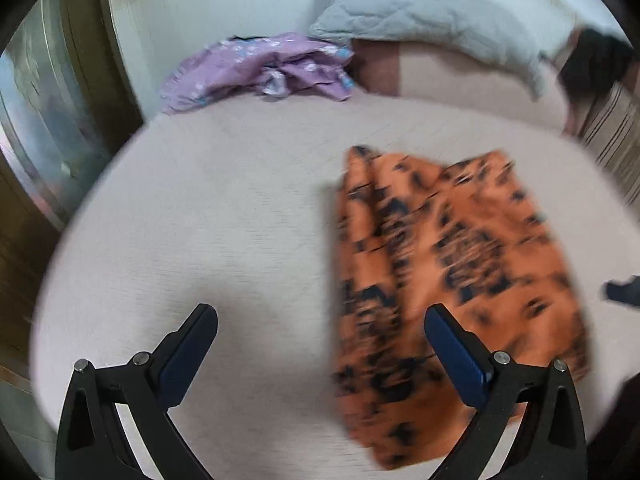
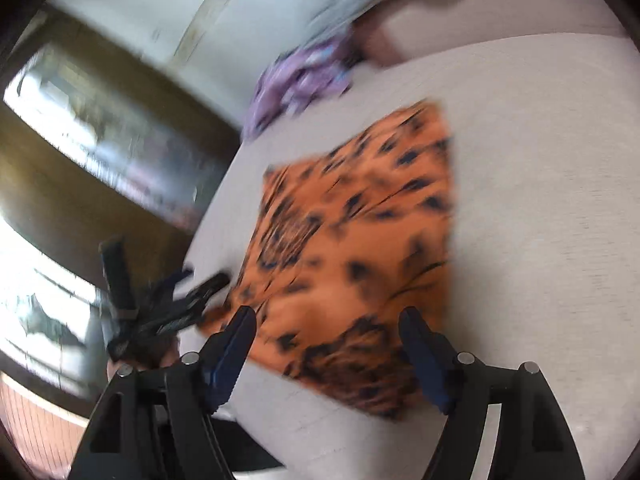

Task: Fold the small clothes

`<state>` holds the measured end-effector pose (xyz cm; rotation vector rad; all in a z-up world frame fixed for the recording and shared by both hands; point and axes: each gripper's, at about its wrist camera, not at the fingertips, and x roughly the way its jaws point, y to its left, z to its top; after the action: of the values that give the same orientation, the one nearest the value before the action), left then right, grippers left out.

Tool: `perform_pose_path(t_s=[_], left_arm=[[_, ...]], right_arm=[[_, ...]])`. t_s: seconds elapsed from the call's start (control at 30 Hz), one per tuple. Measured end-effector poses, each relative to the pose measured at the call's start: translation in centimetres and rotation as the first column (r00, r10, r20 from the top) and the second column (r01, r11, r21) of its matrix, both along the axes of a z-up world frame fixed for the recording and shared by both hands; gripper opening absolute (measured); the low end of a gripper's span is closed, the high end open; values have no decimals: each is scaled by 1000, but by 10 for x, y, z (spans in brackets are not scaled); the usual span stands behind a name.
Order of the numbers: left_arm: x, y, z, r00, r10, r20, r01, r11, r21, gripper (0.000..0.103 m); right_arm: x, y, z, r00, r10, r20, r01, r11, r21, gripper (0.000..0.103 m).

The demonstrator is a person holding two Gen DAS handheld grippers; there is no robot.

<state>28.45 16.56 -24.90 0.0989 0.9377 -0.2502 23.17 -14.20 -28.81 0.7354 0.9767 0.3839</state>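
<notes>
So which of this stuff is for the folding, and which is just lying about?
For the job: orange garment, purple garment, left gripper, right gripper, both open.
Lying about: grey quilt, dark item, cabinet.

Your left gripper and right gripper share black angular frames, silver round screws at the joints, and dark blue finger pads.

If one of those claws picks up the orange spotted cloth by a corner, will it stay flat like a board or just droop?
Probably droop. The orange spotted cloth lies flat on the bed with soft creases along one side, so it looks thin and limp. It seems light, and a push would likely bunch it up rather than slide it. Both the left gripper and right gripper have their jaws open, holding nothing.
</notes>
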Motion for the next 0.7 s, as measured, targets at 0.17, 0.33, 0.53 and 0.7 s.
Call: perform_pose_path(t_s=[0.17,0.33,0.53,0.7], left_arm=[[15,-7,-9,990,18,-138,-38,989,-145,103],[16,-29,-12,989,29,-145,-43,994,-97,103],[14,-46,-11,996,16,-83,-15,1000,23,103],[14,-52,-13,996,1,-87,3,999,42,103]], right_arm=[[14,-34,-33,984,-115,-135,138,974,179,80],[25,-39,-57,966,-131,-222,187,949,255,80],[32,-37,-64,963,-119,-241,181,951,251,80],[35,-29,-68,965,-102,-240,158,961,229,80]])
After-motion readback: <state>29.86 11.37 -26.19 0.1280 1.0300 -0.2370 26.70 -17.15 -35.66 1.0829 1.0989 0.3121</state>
